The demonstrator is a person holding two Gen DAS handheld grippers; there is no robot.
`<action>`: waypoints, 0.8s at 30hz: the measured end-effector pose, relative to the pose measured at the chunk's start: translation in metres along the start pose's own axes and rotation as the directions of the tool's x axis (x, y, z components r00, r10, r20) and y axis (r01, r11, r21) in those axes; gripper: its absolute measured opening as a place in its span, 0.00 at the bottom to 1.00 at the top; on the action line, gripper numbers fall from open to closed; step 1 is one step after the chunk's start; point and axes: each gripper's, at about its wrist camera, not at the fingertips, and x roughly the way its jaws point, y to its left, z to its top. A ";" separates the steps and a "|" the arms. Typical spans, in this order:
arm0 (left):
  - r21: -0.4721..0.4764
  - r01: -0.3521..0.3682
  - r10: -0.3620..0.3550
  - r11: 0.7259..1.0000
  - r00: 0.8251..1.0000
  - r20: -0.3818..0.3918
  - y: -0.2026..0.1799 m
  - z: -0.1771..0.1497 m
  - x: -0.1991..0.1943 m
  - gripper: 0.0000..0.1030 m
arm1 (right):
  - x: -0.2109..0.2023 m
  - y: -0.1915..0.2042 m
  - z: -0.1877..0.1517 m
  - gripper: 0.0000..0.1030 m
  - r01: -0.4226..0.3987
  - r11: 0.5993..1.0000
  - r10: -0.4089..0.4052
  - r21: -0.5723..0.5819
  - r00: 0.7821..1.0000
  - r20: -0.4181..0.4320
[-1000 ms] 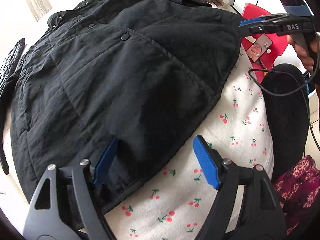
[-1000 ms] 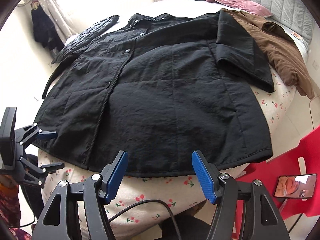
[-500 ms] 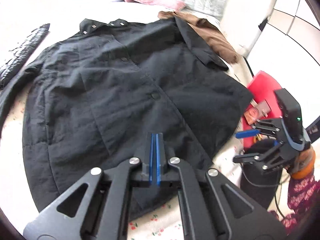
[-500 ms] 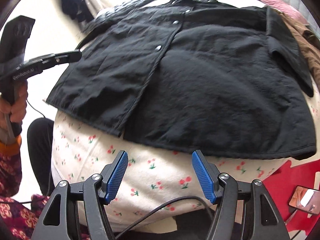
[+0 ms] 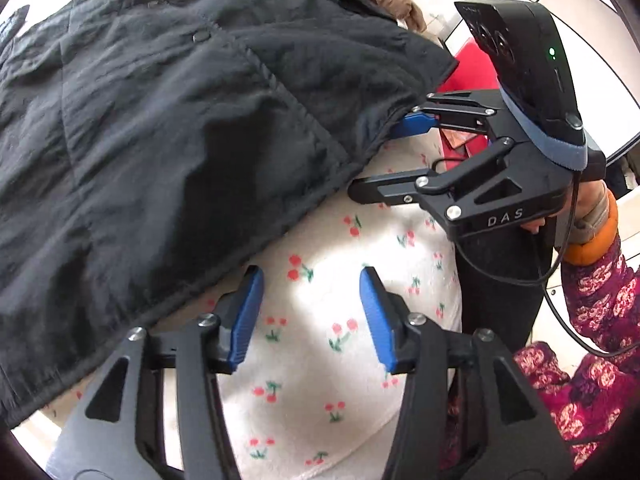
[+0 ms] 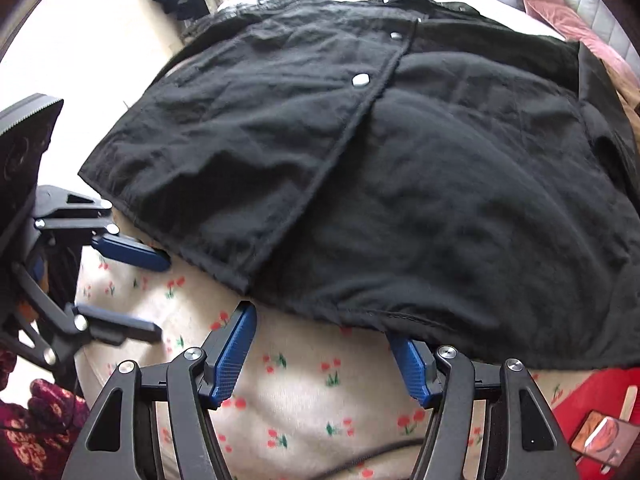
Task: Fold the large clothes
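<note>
The black coat [image 6: 360, 168] lies spread on the cherry-print bed [image 6: 304, 384], both tools released at its near hem; left tool [image 5: 310, 320] sits off the fabric, so closing may miss while right tool [image 6: 324, 354] straddles it.

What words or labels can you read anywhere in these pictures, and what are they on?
"DAS": white letters on the black body of the right gripper, seen in the left wrist view.
No other text is readable; the black jacket and the cherry-print sheet show none, and the small card on the red surface is too blurred to tell.
</note>
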 end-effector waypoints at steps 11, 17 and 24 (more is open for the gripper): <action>0.052 -0.153 0.143 0.987 0.977 0.160 0.020 0.027 -0.030 0.52 | -0.025 -0.015 0.036 0.65 0.009 0.998 -0.002 -0.054 0.992 0.126; 0.206 -0.099 0.094 0.974 0.995 0.032 0.027 0.037 0.002 0.56 | 0.000 -0.009 0.030 0.65 -0.040 0.970 0.026 -0.240 0.998 -0.062; 0.232 -0.220 0.210 0.948 0.975 0.069 0.021 0.038 0.019 0.11 | 0.013 -0.011 0.043 0.57 0.077 0.959 -0.096 -0.272 0.994 -0.056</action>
